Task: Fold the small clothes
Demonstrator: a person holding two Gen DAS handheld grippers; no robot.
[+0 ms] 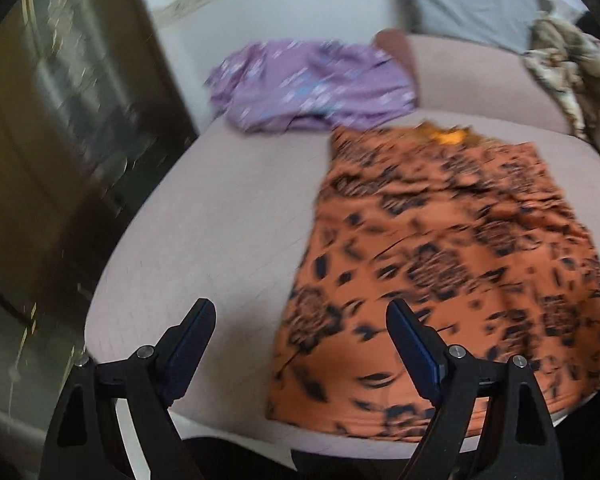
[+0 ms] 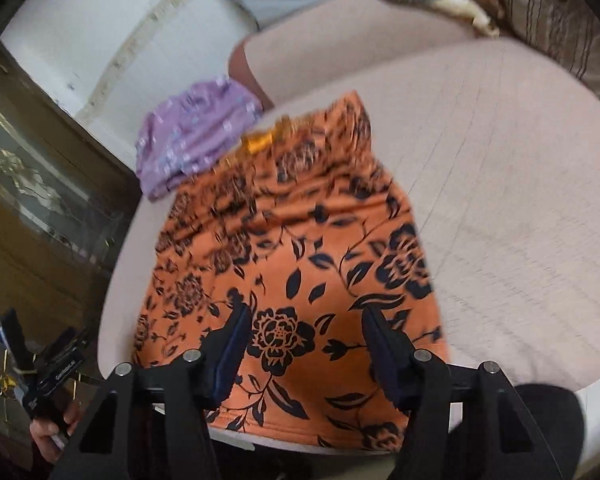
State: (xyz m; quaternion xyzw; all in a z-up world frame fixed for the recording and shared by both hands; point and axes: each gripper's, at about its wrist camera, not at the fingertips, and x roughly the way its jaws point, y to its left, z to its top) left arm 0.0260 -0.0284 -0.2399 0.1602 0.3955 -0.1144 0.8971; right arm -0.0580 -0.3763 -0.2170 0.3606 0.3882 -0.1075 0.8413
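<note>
The orange floral garment (image 2: 292, 264) lies flat on the pink sofa seat (image 2: 500, 200), its long axis running away from both grippers; the right gripper (image 2: 304, 344), half open and empty, hovers over the near hem, while the left gripper (image 1: 300, 344), wide open and empty, is beside its left edge.

The orange floral garment (image 2: 300, 248) is looking like soft matt knit cloth; the lilac garment (image 1: 312, 84) is showing thin printed fabric, and the sofa cushion (image 2: 500, 200) is wearing a finely ribbed matt weave.

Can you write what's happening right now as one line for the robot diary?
step: reaching | orange flowered cloth: flat on cushion | left tool: open, empty | right tool: open, above cloth
</note>
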